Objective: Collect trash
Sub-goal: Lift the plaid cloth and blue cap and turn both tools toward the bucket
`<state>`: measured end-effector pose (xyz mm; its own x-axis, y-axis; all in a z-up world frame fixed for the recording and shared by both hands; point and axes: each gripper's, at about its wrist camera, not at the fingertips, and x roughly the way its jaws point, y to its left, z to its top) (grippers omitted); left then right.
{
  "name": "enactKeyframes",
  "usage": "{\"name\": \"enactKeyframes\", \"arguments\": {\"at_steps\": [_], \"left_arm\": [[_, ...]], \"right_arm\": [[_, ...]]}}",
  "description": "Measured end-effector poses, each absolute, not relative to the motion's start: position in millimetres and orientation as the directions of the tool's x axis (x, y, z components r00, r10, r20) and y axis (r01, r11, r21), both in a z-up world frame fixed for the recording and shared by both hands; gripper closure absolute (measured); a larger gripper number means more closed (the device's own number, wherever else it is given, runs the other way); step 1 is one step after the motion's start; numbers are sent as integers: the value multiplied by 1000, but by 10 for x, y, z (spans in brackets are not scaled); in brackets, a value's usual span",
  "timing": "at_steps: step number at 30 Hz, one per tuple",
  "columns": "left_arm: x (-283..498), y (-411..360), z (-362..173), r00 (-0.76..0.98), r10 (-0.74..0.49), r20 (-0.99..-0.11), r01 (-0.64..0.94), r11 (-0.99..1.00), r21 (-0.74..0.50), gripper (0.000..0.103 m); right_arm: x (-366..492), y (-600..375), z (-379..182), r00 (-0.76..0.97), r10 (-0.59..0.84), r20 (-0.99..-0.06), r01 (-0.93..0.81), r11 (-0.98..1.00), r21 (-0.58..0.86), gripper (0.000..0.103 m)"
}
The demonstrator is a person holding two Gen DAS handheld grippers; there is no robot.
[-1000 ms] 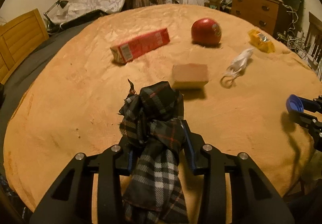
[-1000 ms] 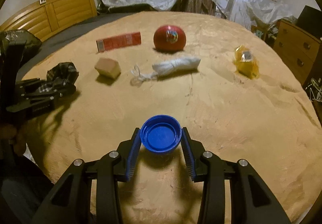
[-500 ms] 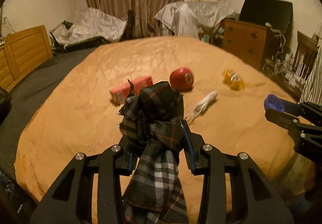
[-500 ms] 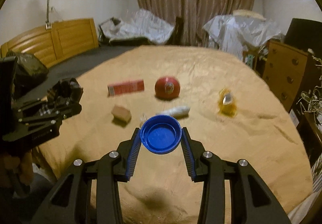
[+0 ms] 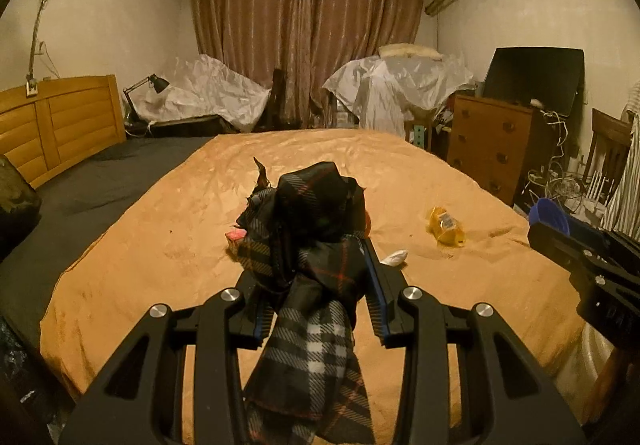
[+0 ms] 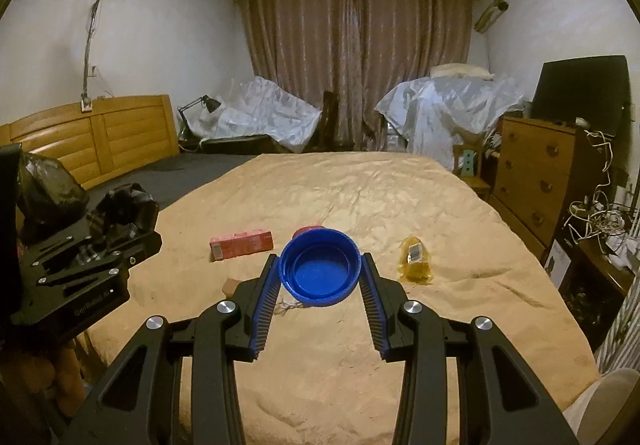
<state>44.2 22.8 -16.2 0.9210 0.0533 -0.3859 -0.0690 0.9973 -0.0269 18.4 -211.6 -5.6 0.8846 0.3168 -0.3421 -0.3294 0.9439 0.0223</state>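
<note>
Lower centre of each view: the left gripper [image 5: 316,277] clamps a bunched plaid cloth [image 5: 312,245]; the right gripper [image 6: 319,277], tilted slightly downward, pinches a blue bottle cap [image 6: 319,272] above the bed [image 6: 360,197].

We note closed curtains [image 6: 360,61] on the far wall, a wooden headboard [image 6: 92,137] at left, a drawer chest [image 6: 536,181] at right, dim warm light.
</note>
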Motion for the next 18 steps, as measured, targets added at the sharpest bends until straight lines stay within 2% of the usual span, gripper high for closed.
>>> {"name": "enactKeyframes", "arguments": {"at_steps": [18], "left_arm": [[354, 13, -129, 927, 8, -376, -15, 1000, -15, 66]], "right_arm": [[9, -2198, 30, 887, 299, -351, -315, 949, 12, 62]]}}
